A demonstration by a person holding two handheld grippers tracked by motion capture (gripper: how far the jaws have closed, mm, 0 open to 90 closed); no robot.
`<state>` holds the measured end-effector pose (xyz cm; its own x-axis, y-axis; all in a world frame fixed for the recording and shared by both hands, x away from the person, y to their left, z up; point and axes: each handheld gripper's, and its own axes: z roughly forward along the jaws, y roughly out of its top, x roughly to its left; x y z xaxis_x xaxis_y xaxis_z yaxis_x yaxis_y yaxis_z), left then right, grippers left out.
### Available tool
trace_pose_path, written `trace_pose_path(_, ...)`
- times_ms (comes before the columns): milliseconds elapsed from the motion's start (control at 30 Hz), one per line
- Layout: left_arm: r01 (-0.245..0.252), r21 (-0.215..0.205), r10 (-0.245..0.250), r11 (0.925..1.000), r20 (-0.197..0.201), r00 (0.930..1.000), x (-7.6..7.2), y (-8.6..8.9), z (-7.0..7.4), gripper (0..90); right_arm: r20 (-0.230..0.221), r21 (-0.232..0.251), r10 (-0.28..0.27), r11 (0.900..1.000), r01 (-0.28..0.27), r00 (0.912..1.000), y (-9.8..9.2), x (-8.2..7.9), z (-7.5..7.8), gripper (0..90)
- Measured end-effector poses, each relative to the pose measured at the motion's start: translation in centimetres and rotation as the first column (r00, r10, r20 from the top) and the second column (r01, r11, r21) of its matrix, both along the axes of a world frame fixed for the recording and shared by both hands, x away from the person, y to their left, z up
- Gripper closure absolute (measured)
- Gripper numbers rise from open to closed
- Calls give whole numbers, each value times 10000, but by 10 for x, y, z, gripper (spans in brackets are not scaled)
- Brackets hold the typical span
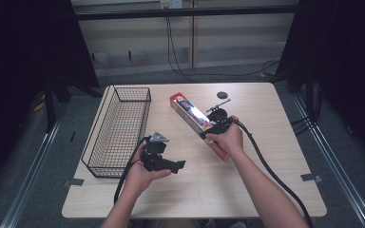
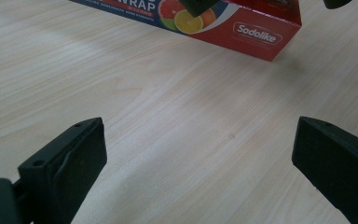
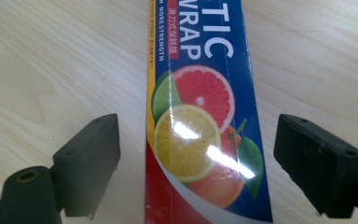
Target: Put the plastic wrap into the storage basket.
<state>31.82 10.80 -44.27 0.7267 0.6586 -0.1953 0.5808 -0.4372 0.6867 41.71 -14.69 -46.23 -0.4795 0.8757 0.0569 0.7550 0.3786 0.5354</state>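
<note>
Now the right gripper [image 1: 215, 124] is over the long red and blue cardboard wrap box [image 3: 200, 140].
Its fingers [image 3: 91, 163] sit apart beside the box, not touching; the left gripper [image 2: 200, 172] fingers are wide apart over the bare wooden surface [image 2: 168, 121].

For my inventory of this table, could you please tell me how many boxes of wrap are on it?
1. The plastic wrap box lies flat on the table, right of the wire basket, between the open fingers of the right gripper.

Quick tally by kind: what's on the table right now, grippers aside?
Wrap box: 1
Wire basket: 1
Small black disc: 1
Total: 3
</note>
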Motion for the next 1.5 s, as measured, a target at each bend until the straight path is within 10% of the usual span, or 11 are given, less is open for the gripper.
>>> trace_pose_path(767,98,111,-97,9999,-148,9998,3,-2,-3,32,-937,-252,377,9989,-402,9949,2,15,-10,382)
trace_pose_path(1500,209,237,-205,9995,-160,9997,1,-6,-4,40,-1509,-548,170,9982,-255,9884,7,23,-9,404)
